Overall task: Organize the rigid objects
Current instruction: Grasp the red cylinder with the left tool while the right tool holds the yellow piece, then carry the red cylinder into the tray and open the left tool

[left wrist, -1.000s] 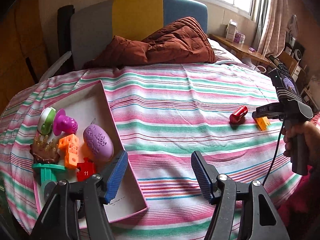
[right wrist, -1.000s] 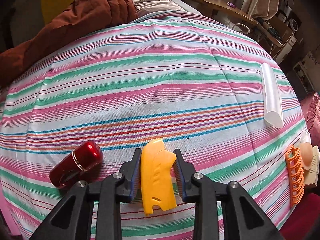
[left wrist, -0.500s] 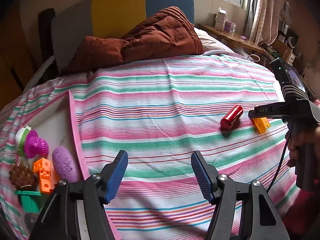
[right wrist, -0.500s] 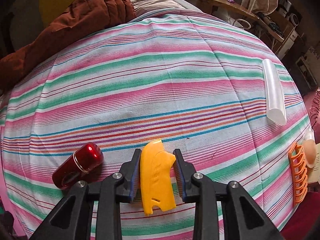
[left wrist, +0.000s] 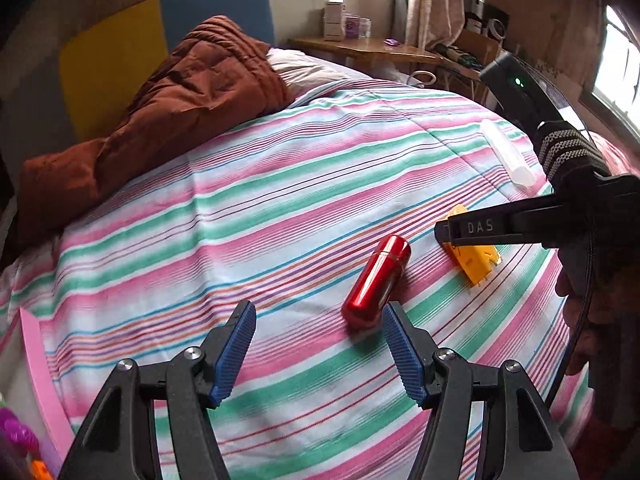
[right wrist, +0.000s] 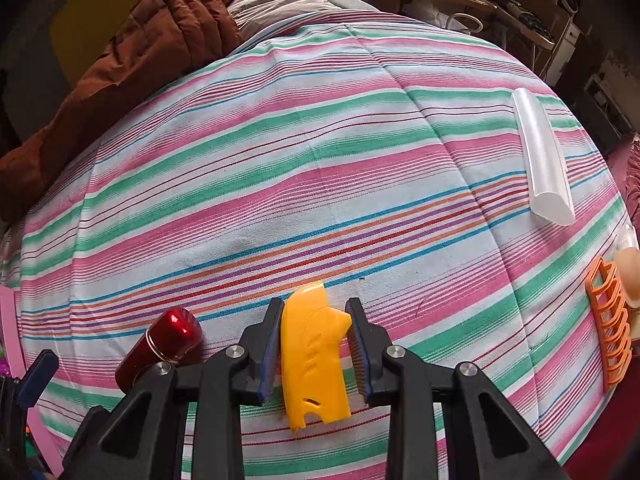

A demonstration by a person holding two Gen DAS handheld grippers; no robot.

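Both wrist views look steeply down, close over the striped bedspread (left wrist: 280,200), sharing the red cylinder (right wrist: 160,350).

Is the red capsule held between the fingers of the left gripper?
No, the red capsule lies on the striped bedspread, just ahead of the open left gripper.

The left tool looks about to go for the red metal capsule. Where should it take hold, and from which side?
Grip the red capsule across its smooth middle, coming down from above with the pads either side of the long axis. It lies flat on the striped bedspread, rounded ends likely slipping; the open left tool may need rolling to straddle it.
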